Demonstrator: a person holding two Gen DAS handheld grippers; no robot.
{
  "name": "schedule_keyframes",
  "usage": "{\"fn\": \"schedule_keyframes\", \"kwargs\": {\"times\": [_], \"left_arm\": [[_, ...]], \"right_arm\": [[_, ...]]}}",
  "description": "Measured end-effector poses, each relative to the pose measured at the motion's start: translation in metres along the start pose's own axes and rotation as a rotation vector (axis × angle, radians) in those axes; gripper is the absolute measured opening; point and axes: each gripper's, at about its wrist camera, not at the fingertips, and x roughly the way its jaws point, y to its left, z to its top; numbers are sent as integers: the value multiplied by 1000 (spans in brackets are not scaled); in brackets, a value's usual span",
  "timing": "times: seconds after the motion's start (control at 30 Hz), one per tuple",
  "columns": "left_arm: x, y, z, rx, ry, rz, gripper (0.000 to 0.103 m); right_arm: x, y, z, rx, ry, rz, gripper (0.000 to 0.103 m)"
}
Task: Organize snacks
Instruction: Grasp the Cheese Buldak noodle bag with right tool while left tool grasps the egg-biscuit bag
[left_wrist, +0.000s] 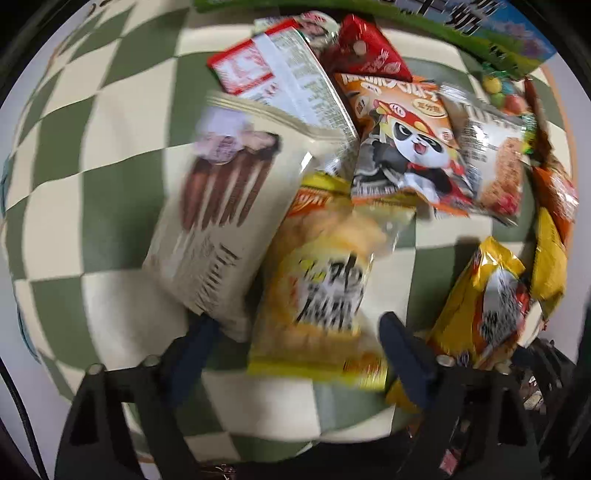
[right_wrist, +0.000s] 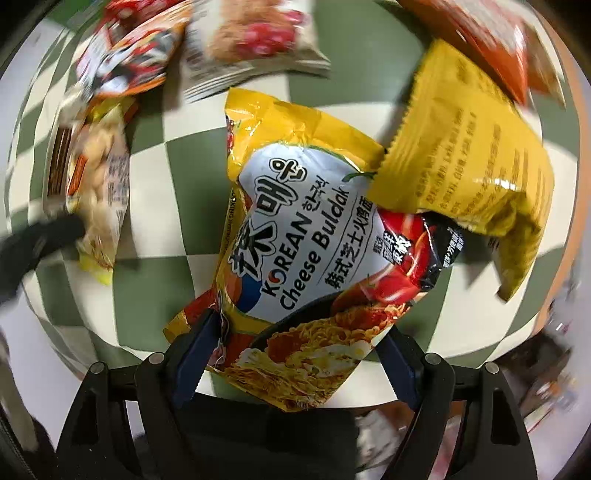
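Observation:
A pile of snack packets lies on a green-and-cream checkered cloth (left_wrist: 110, 184). My left gripper (left_wrist: 299, 332) is open, its blue fingers on either side of a yellow puffed-snack bag (left_wrist: 321, 280); contact is not clear. A cream chocolate-stick bag (left_wrist: 218, 214) lies just left of it. My right gripper (right_wrist: 299, 339) has its fingers on both sides of a yellow Korean Cheese Buldak noodle packet (right_wrist: 306, 236), which looks gripped and lifted. That packet also shows in the left wrist view (left_wrist: 487, 299). The left gripper's finger (right_wrist: 55, 229) appears at the left of the right wrist view.
More packets lie behind: a panda snack (left_wrist: 402, 144), a cereal bar (left_wrist: 495, 162), a red packet (left_wrist: 365, 48), a white-and-red packet (left_wrist: 280, 74), a plain yellow bag (right_wrist: 469, 151) and an orange-red bag (right_wrist: 491, 33). A green box (left_wrist: 480, 33) stands at the far edge.

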Motion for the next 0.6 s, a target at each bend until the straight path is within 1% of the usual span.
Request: {"fn": "schedule_keyframes", "kwargs": {"times": [0.03,0.07,0.1,0.13,0.2,0.23,0.27,0.3,0.33,0.37,0.4,0.47,0.53,0.6], "left_arm": [[5,-1,4,-6,3,-3,76],[10,0,8,-14,2,-6,66],[14,1,10,-23,6,-24,58],[17,1,12,-32,6,-40,55],[18,2,10,-40,-6,-35,50],[17,1,6,-33,-14,-31,49],[16,1,0,-21,-18,-12,48],[14,1,-7,-15,-19,4,47],[14,5,-18,-8,-19,26,47],[14,10,-27,-10,-15,42,47],[15,15,-34,-19,-9,47,47],[20,28,-46,-55,2,39,50],[23,36,-49,-85,2,20,50],[27,43,-44,-99,8,12,50]], "right_arm": [[1,7,3,-4,-6,-8,84],[1,15,7,-9,-19,-17,85],[1,21,9,-10,-33,-20,85],[0,31,14,-15,-57,-31,85],[1,49,19,-39,-80,-52,85],[2,61,22,-69,-94,-71,85],[2,79,25,-128,-115,-105,85],[2,91,24,-160,-128,-126,85],[2,107,24,-217,-154,-155,85],[2,118,23,-259,-180,-164,86],[-1,124,24,-273,-198,-163,92],[-2,130,24,-246,-238,-118,98],[-2,129,32,-177,-244,-41,98],[1,135,41,-107,-235,9,98]]}}
